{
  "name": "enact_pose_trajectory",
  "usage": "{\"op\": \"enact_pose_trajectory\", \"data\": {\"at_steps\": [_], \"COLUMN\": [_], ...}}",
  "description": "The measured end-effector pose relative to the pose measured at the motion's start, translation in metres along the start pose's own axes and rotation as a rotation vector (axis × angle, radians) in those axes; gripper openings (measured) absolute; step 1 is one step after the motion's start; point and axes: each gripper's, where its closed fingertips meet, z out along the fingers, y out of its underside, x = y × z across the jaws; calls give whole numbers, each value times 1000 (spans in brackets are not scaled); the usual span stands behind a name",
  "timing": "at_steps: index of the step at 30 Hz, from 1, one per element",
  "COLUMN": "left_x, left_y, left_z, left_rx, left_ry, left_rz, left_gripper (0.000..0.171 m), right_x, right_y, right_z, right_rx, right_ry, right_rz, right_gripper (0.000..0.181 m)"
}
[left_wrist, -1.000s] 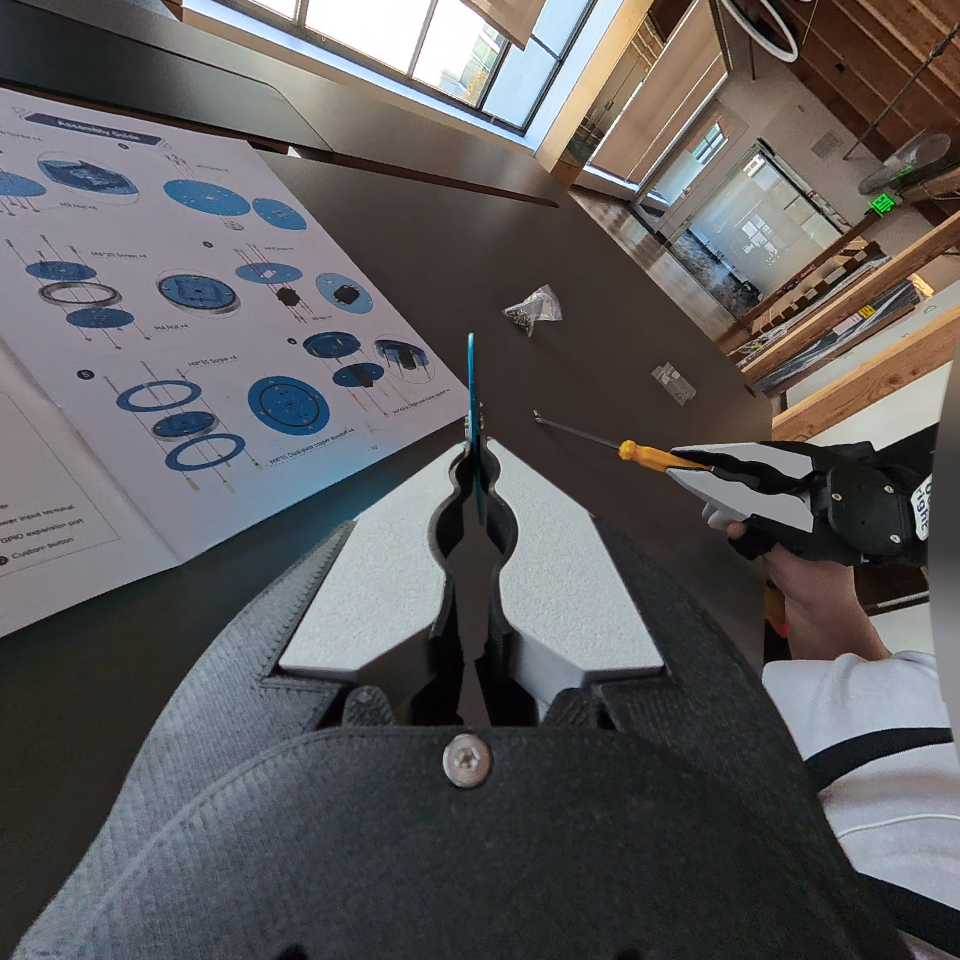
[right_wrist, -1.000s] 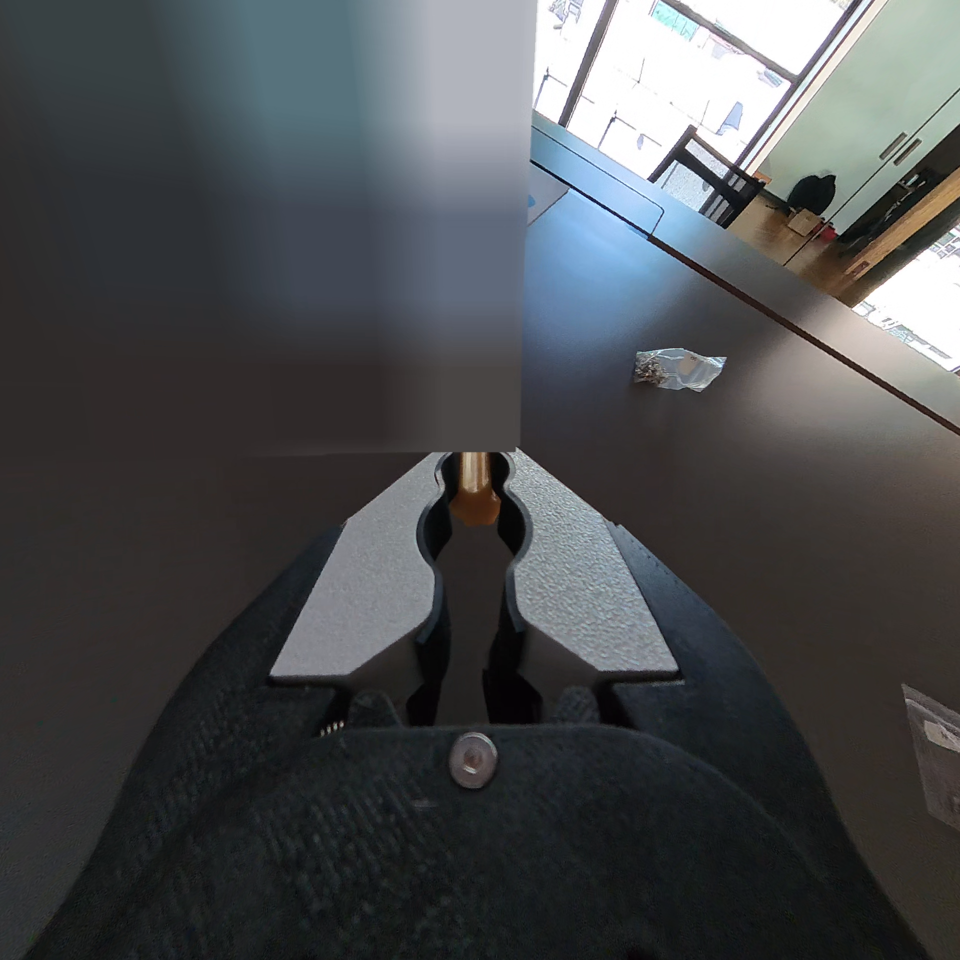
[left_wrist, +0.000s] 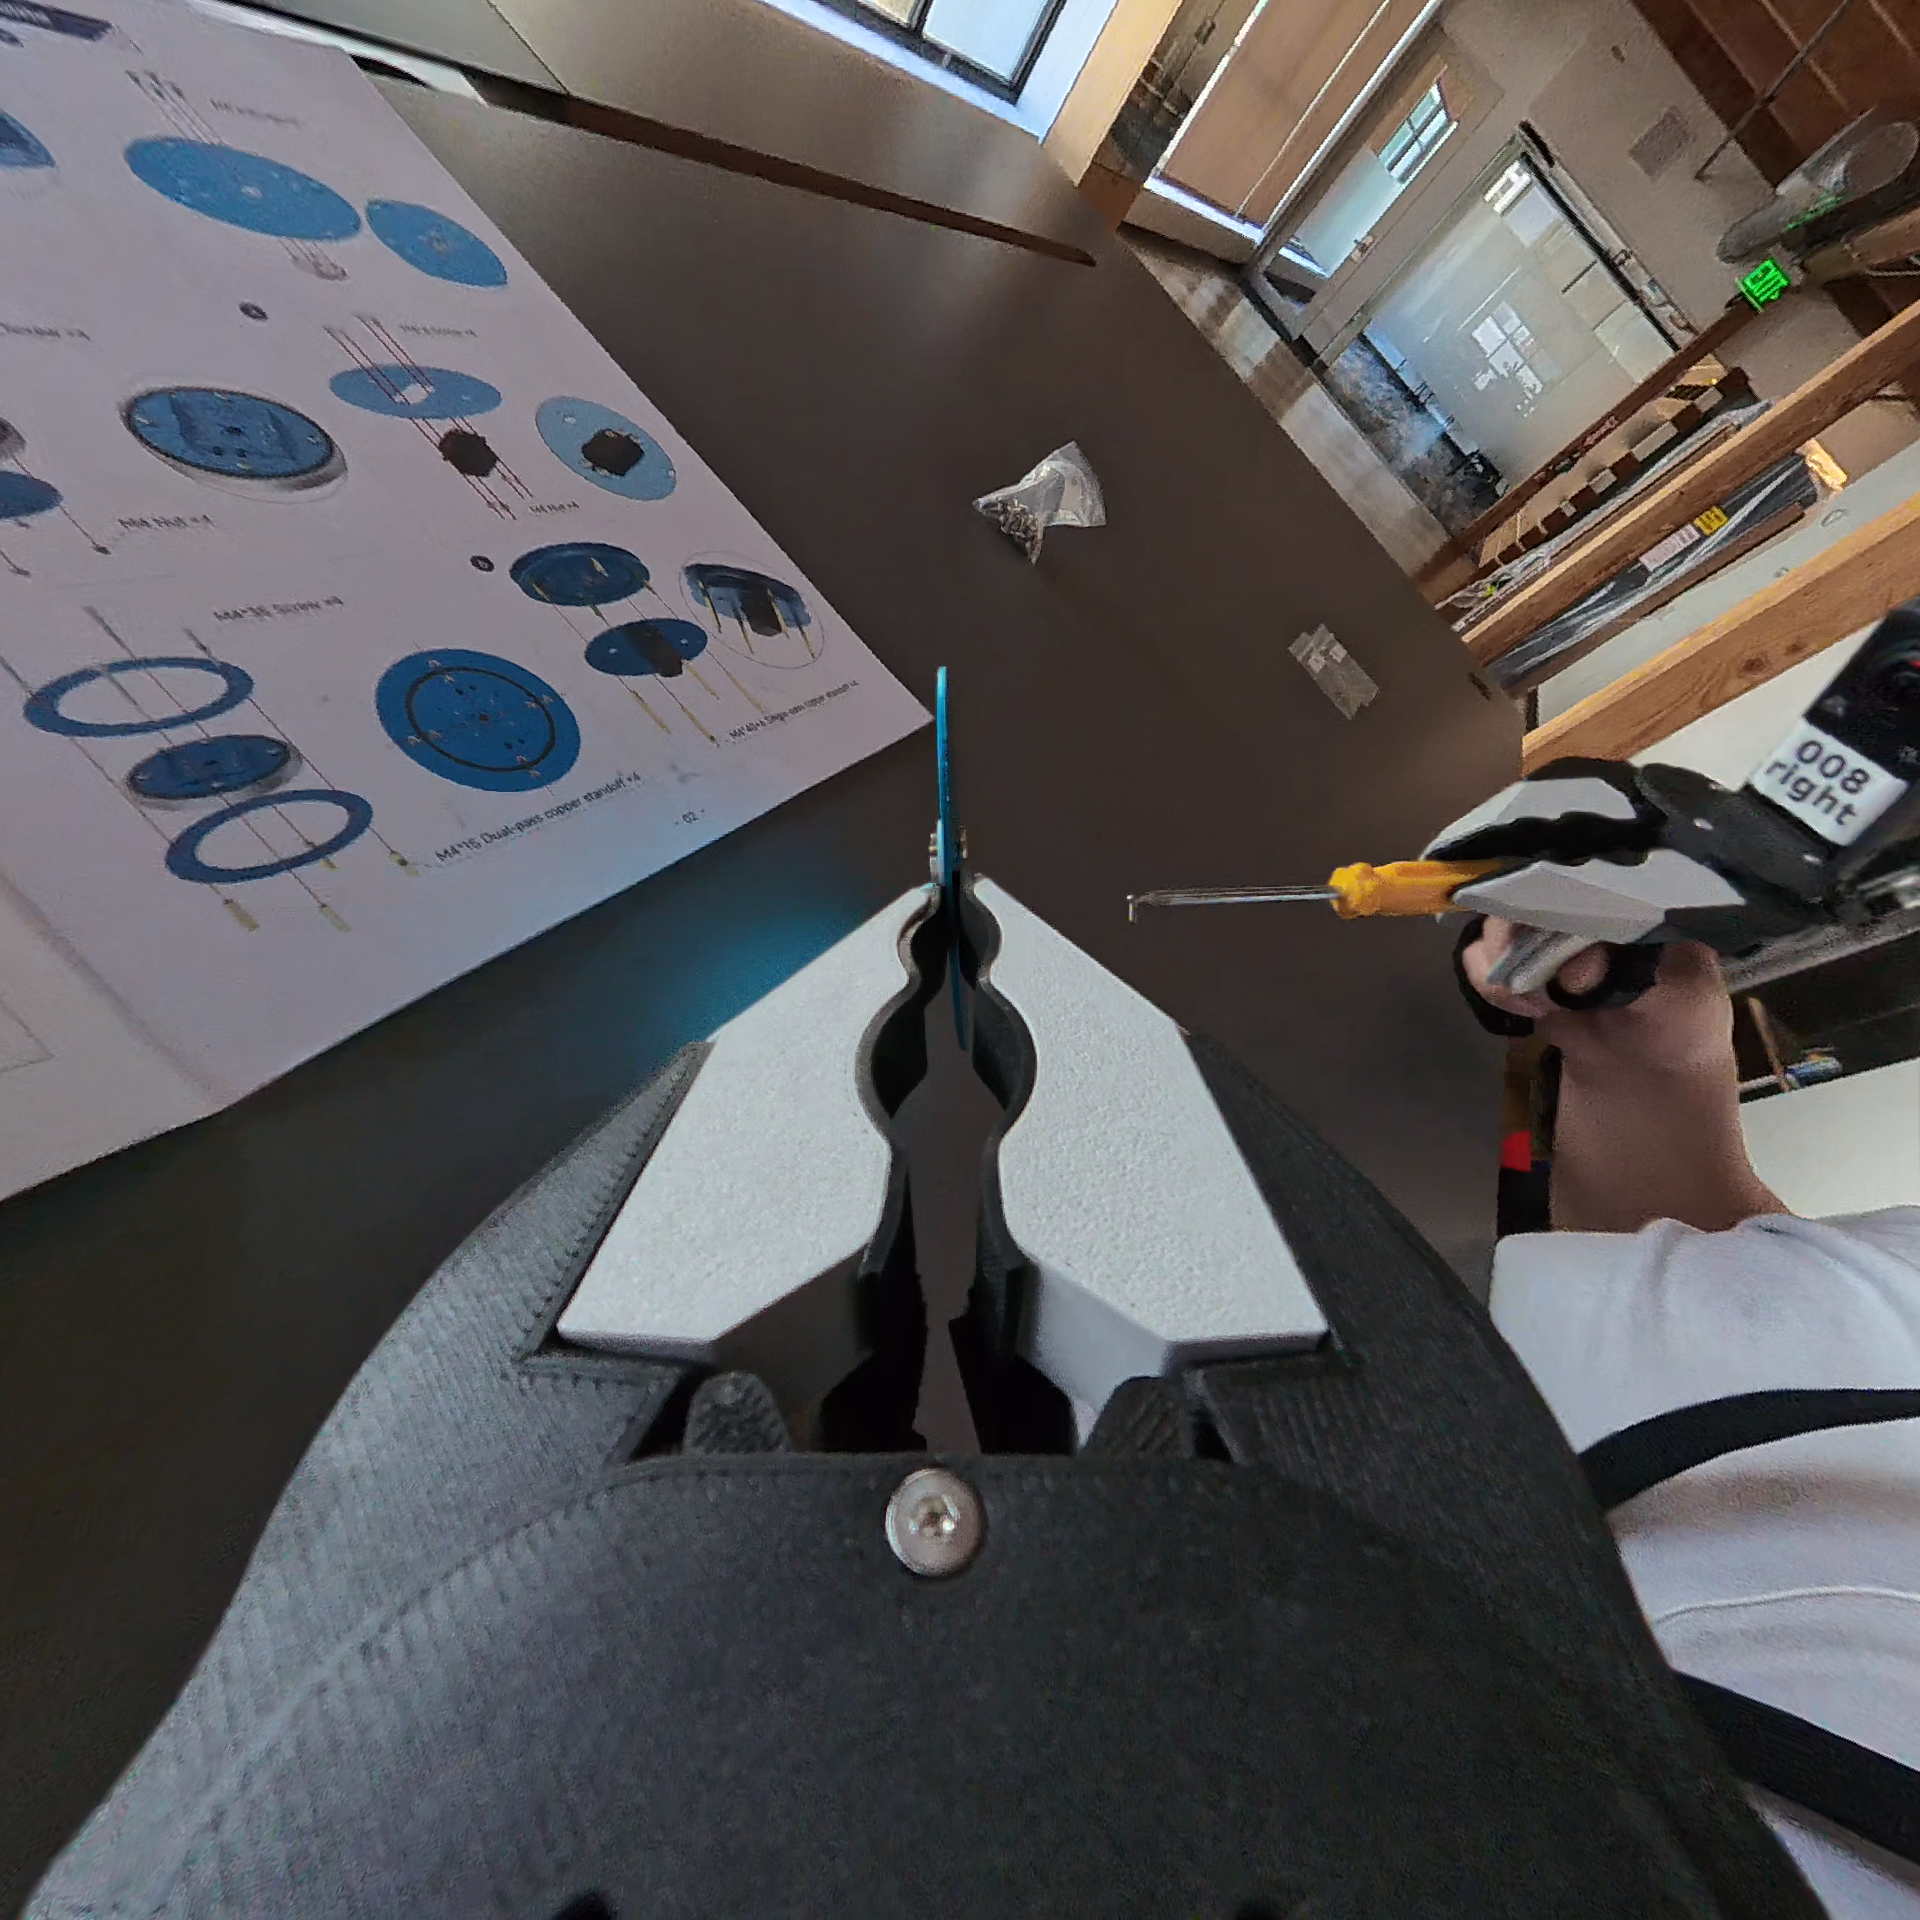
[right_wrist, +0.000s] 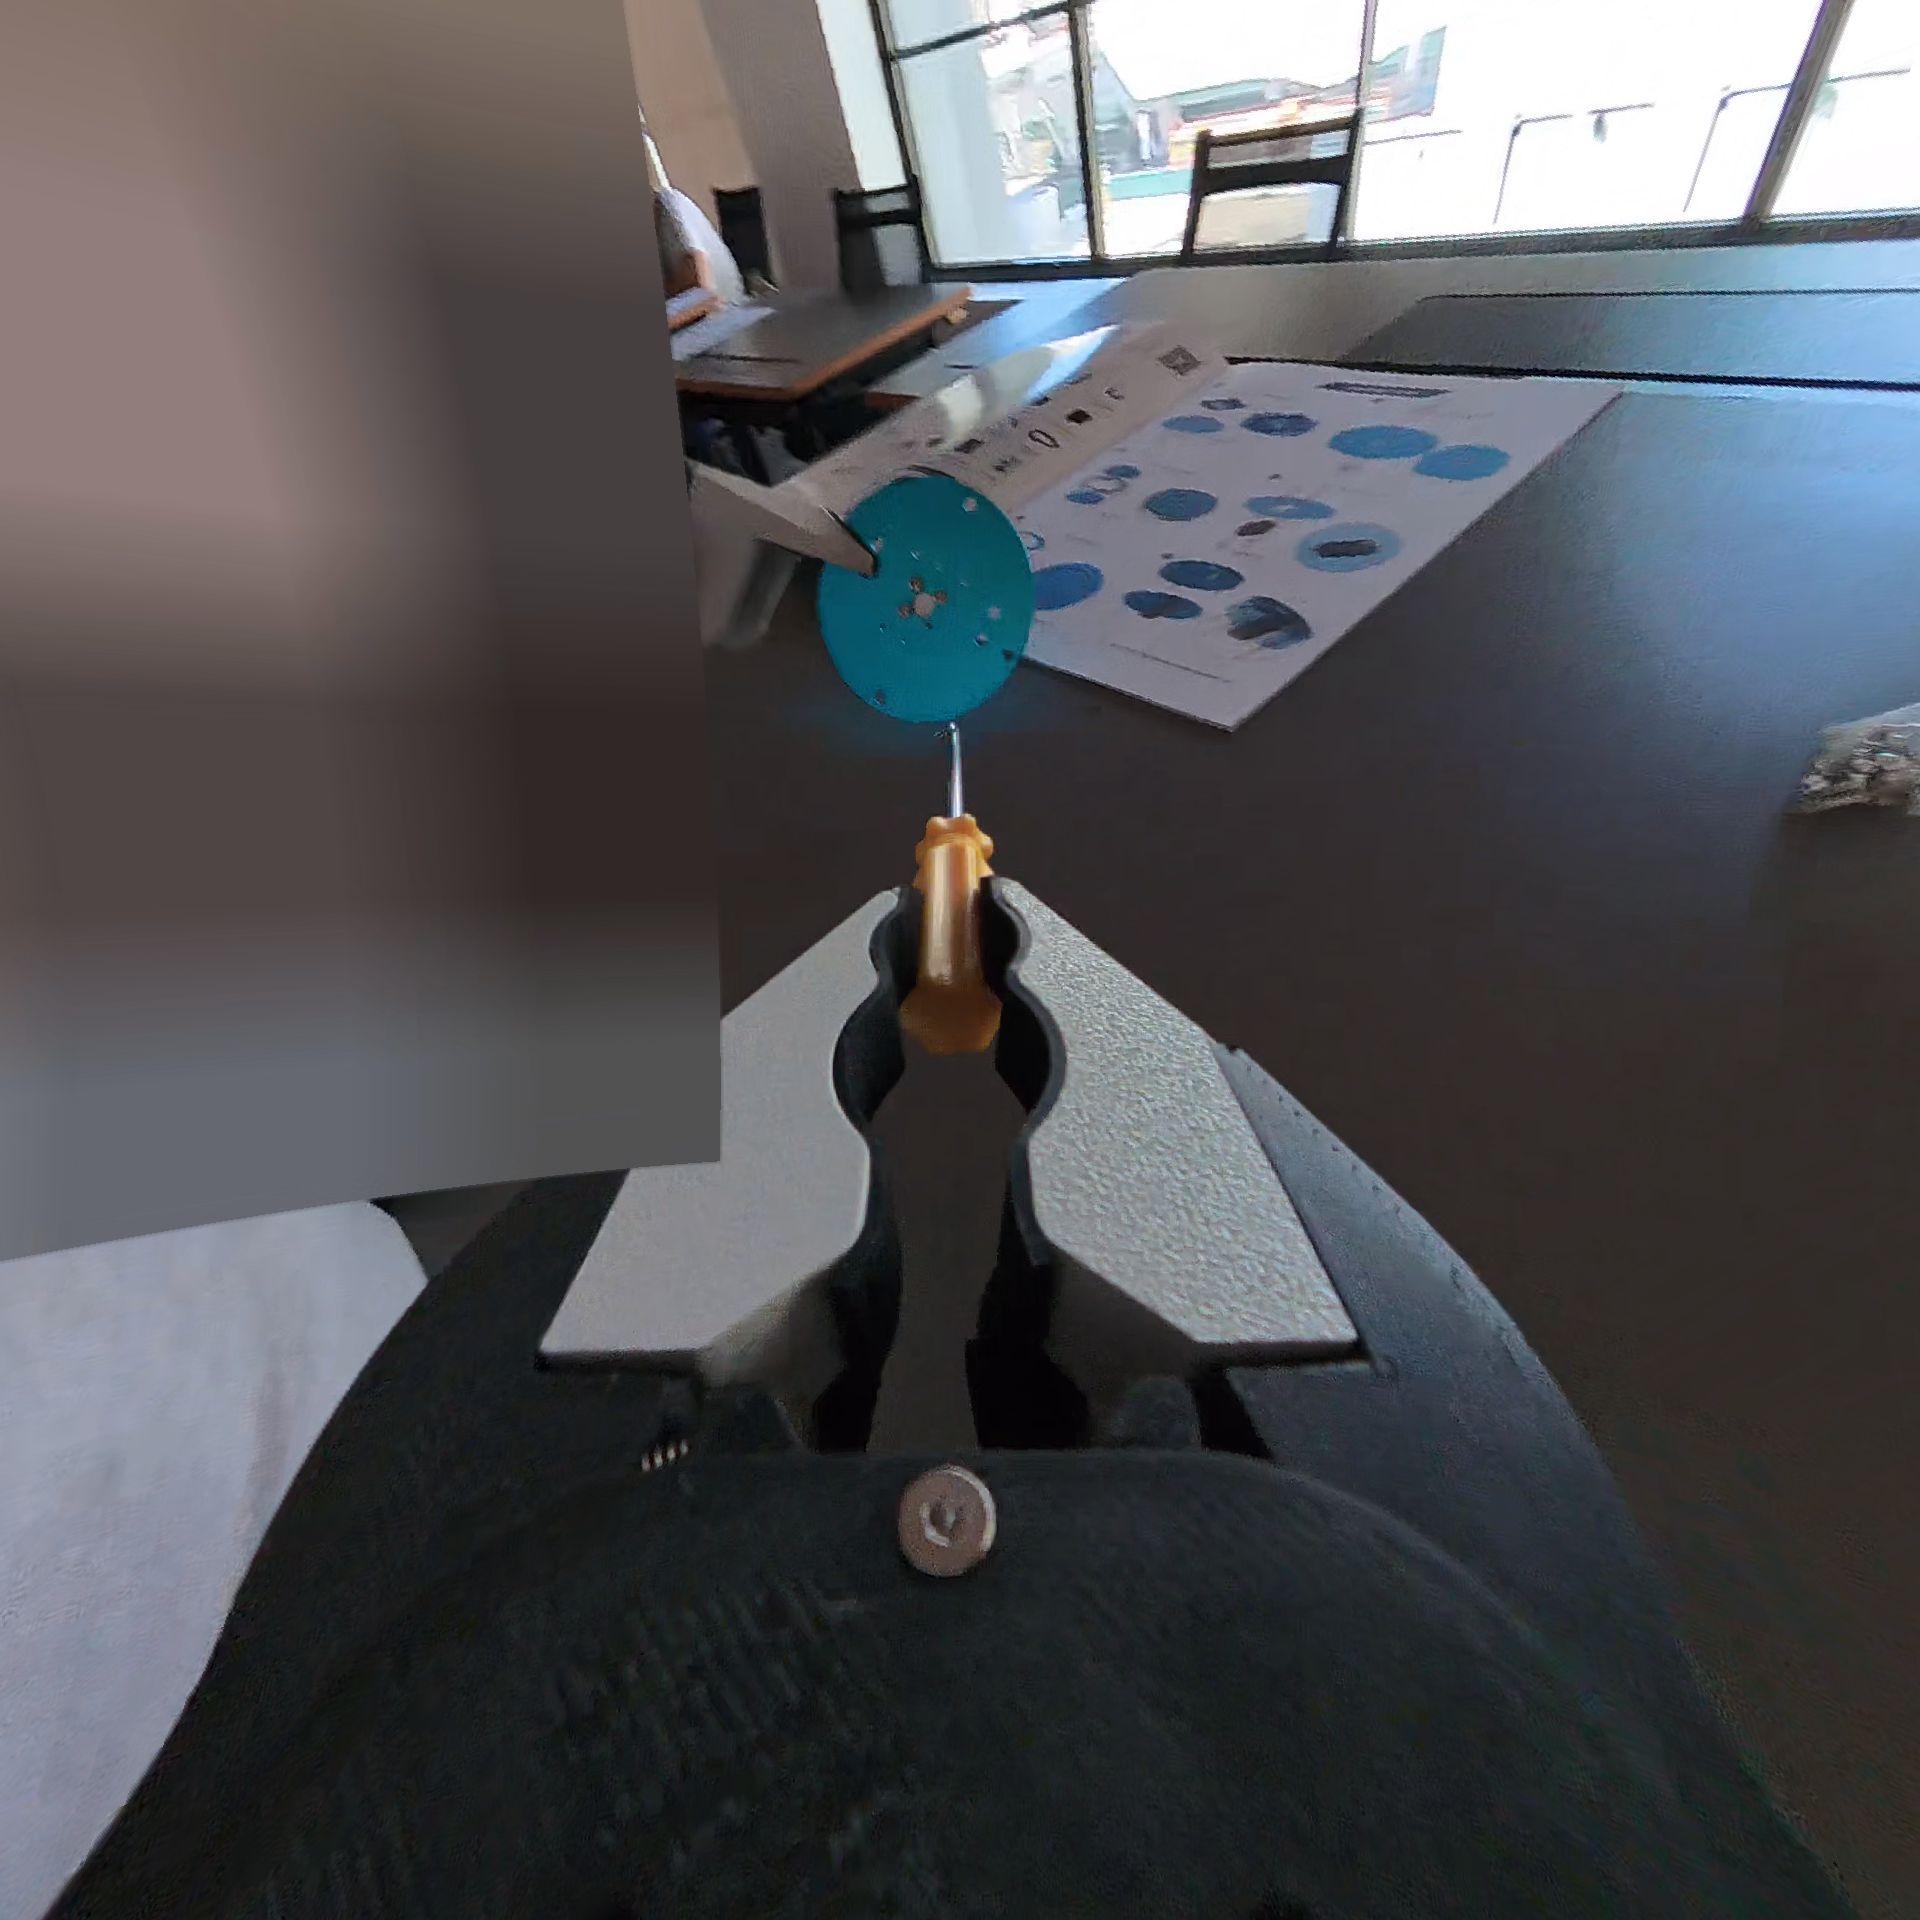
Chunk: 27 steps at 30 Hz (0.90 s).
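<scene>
Clamping blue perforated disc (left_wrist: 942, 769) edge-on in left gripper (left_wrist: 948, 894); gripping yellow-handled screwdriver (right_wrist: 948, 940) in right gripper (right_wrist: 945, 904), tip just beside disc, above dark bench (left_wrist: 1039, 343).

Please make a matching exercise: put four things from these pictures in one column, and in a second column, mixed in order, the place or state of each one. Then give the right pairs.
Things
1. blue disc
2. yellow-handled screwdriver
3. printed sheet
4. clear bag of small parts

Places or states
A. lies flat and open on the dark table
B. clamped on edge in the left gripper
C. lies alone on the table beyond the grippers
D. held by its handle in the right gripper

Pairs: 1-B, 2-D, 3-A, 4-C
</scene>
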Motion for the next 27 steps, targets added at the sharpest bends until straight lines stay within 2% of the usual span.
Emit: {"op": "enact_pose_trajectory", "data": {"at_steps": [1, 6, 10, 16, 21, 27], "left_x": [1, 3, 3, -6, -10, -15], "left_y": [2, 10, 11, 7, -2, -1], "left_z": [2, 9, 9, 6, 1, 2], "left_rx": [-7, -17, -10, 26, 82, 86], "left_ry": [18, 125, 201, 223, 309, 313], "left_rz": [-23, -198, -346, -443, -587, -624], "left_gripper": [0, 0, 0, 0, 0, 0], "right_x": [0, 2, 9, 4, 4, 12], "right_y": [-4, -22, -30, -47, -52, -56], "right_z": [1, 9, 19, 43, 59, 61], "right_rx": [11, 4, -37, -102, -142, -121], "right_ry": [-34, -145, -143, -229, -309, -280], "right_rz": [15, 31, -77, -173, -150, -195], "right_gripper": [10, 10, 11, 11, 11, 10]}}
